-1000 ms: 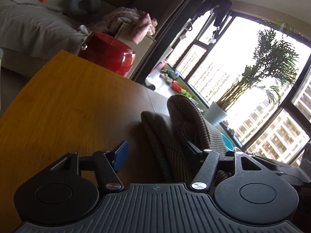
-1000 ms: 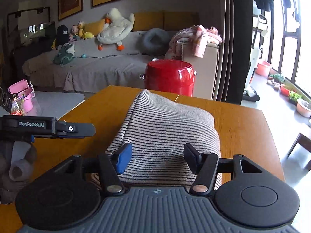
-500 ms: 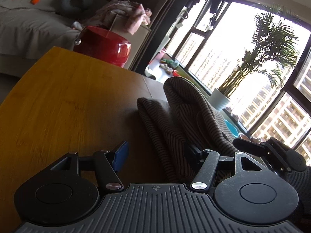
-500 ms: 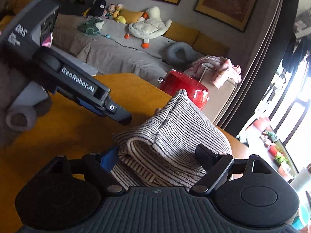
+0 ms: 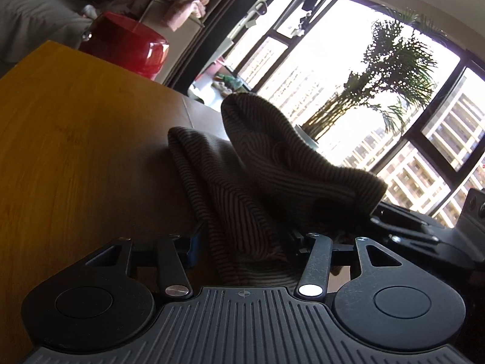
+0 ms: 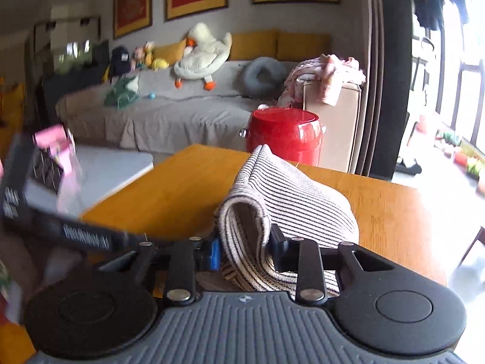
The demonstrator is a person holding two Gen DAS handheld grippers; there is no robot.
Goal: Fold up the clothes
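Black-fingered, the right gripper (image 6: 244,250) is closing on a rolled fold of the striped garment (image 6: 288,194); the fold sits between the blue pad and the black pad, and both pads press into the cloth. From that fold the garment spreads forward and to the right over the wooden table (image 6: 182,188), bunched and partly lifted. The left gripper (image 5: 242,239) is also closing, with a thick bundle of the same garment (image 5: 242,212) between its fingers; the blue pad touches the cloth on one side, while contact on the far side is hidden by the fabric. One flap of the garment stands raised ahead of the left gripper, toward the window (image 5: 348,69). Beyond the table's far edge stands a red drum-shaped container (image 6: 285,135), with a grey sofa (image 6: 169,112) behind it.
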